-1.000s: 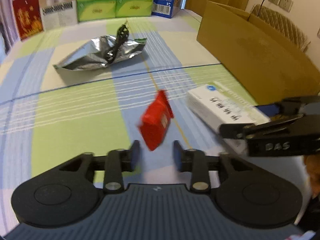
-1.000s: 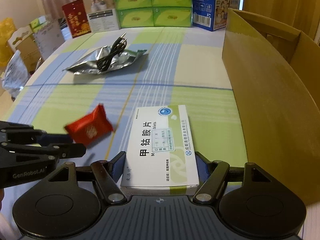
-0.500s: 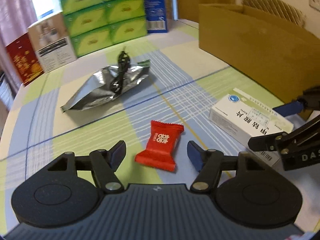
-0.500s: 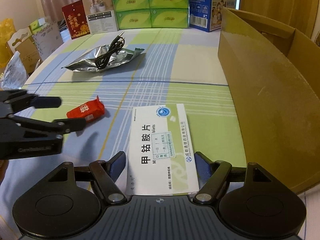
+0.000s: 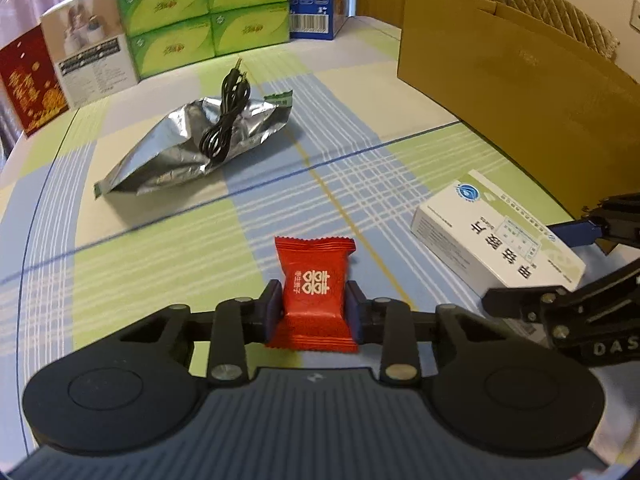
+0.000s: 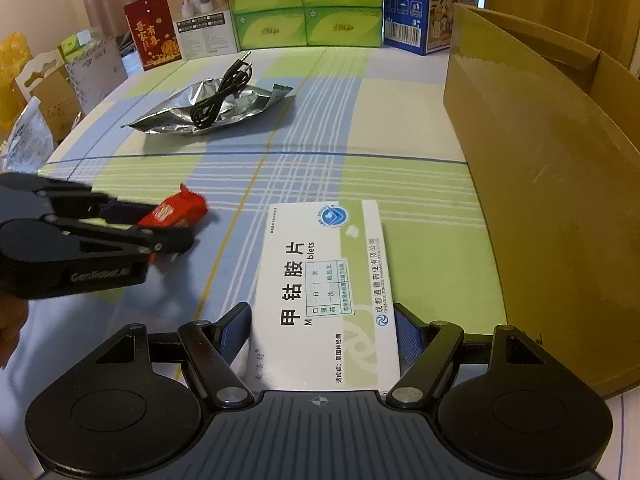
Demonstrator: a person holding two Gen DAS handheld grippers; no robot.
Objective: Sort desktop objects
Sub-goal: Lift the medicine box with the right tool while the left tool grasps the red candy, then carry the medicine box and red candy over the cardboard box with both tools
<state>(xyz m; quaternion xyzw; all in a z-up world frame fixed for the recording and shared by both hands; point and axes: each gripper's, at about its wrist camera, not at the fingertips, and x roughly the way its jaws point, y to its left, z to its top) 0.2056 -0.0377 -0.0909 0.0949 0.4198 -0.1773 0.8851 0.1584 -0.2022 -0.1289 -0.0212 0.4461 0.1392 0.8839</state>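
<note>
My left gripper is shut on a red candy packet, its blue pads pressing both sides of the wrapper just above the checked tablecloth. In the right wrist view that packet sticks out of the left gripper at the left. A white medicine box lies flat on the cloth. My right gripper stands open around its near end, one finger on each side, close to the cardboard. From the left wrist view the medicine box sits at the right between those fingers.
A large open cardboard box stands along the right side of the table. Farther back lies a silver foil bag with a coiled black cable on top. Green tissue boxes and other cartons line the far edge.
The candy packet lay loose between my open left fingers half a second ago; they have now closed on it. My right fingers have spread slightly around the medicine box.
</note>
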